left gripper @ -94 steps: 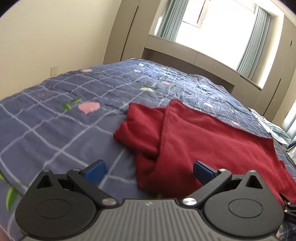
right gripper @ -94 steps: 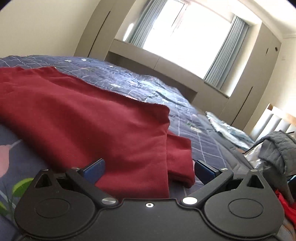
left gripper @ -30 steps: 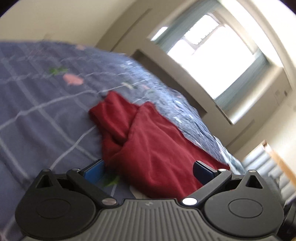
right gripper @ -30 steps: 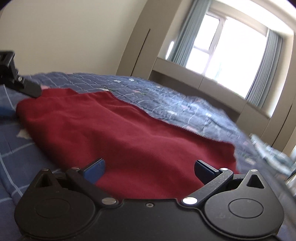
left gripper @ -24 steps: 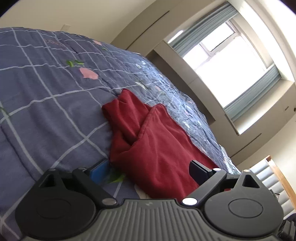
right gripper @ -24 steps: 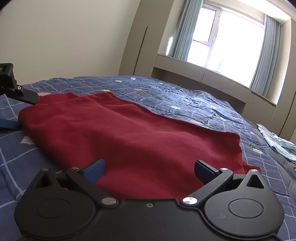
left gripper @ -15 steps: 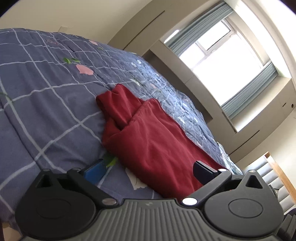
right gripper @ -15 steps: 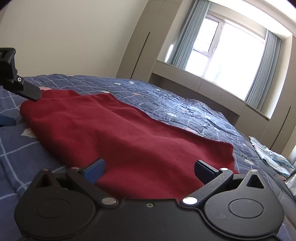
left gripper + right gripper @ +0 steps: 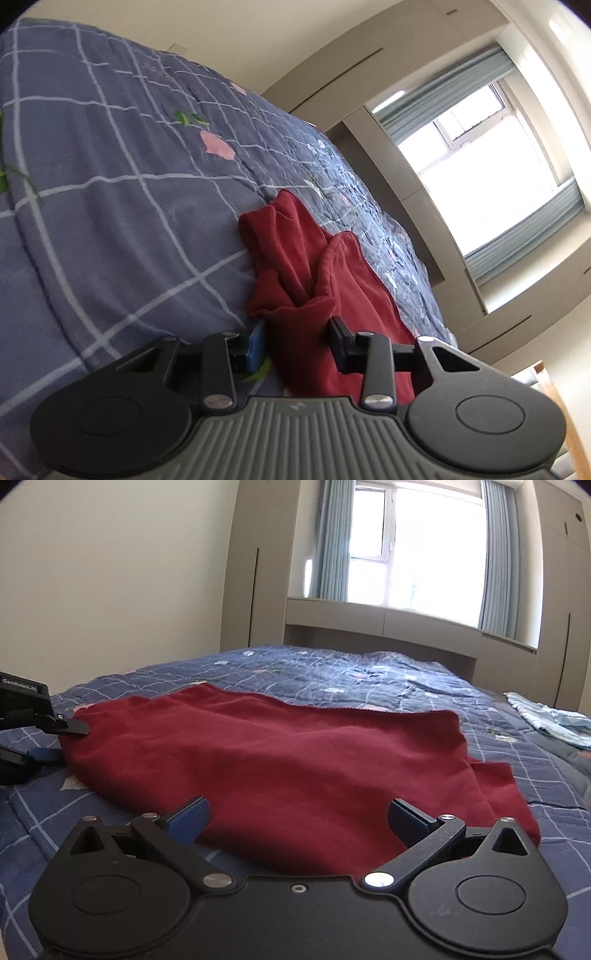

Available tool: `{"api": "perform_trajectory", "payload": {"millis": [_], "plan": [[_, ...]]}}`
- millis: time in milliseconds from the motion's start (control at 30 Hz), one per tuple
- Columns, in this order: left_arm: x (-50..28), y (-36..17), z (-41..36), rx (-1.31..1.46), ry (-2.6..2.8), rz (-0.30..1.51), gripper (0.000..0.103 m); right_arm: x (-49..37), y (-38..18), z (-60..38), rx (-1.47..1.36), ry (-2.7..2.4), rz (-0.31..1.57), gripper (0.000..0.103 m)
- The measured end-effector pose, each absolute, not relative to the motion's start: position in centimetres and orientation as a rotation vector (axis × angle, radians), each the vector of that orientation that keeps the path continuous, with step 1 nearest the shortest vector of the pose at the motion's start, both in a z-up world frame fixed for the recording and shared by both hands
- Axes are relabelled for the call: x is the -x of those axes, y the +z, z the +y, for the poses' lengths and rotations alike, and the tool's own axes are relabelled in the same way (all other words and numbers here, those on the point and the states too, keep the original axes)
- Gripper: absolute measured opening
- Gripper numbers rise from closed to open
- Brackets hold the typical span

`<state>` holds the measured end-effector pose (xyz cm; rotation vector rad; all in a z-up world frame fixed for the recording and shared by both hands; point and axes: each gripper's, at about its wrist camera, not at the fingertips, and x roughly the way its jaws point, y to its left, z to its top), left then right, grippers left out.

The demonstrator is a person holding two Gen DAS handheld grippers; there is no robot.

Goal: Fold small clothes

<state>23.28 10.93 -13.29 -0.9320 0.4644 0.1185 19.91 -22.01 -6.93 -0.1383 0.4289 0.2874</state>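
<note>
A dark red garment (image 9: 295,760) lies spread on the blue checked bedspread (image 9: 369,675). In the left wrist view its bunched end (image 9: 295,258) lies straight ahead. My left gripper (image 9: 297,345) has its jaws closed in on the near corner of the red garment, with cloth between them. It also shows at the left edge of the right wrist view (image 9: 55,738), clamped on the garment's left end. My right gripper (image 9: 297,814) is open and empty, low over the garment's near edge.
A light blue cloth (image 9: 546,720) lies at the bed's far right. A window (image 9: 417,546) with curtains and beige cabinets stand behind the bed. The bedspread (image 9: 110,184) stretches bare to the left of the garment.
My left gripper has moved in on the garment's near corner and closed its jaws on it. My right gripper has stayed open, shifting slightly at the near edge.
</note>
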Motion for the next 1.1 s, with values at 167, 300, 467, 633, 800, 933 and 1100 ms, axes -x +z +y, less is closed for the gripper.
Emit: {"api": "perform_trajectory", "payload": {"millis": [167,300,467,633,800,933,1100], "plan": [[-23.9,-12.5,9.8,0.829,0.132,0.488,0.039,-18.1,-6.0,-24.0,0.094,0.347,0.34,0.102],[-24.2,-11.6,9.3,0.788,0.186,0.517,0.025,-16.9,-4.9,-27.5,0.047,0.232,0.289,0.102],[-24.4,-9.8,6.5,0.612,0.215,0.493,0.013,-16.5,-5.5,-30.9,0.118,0.04,0.334,0.103],[-25.0,-6.0,3.0,0.436,0.124,0.406,0.009,-15.6,-8.3,-34.3,0.033,0.014,0.429,0.103],[-26.6,-1.1,-2.6,0.312,-0.038,0.351,0.007,-14.7,-8.5,-35.6,-0.073,0.013,0.375,0.103],[-27.3,1.5,-7.7,0.254,-0.19,0.333,0.007,-14.1,-8.3,-35.8,-0.079,0.018,0.354,0.103],[-27.3,2.6,-14.3,0.138,-0.401,0.359,0.007,-11.9,-6.8,-35.9,-0.05,-0.144,0.278,0.103]]}}
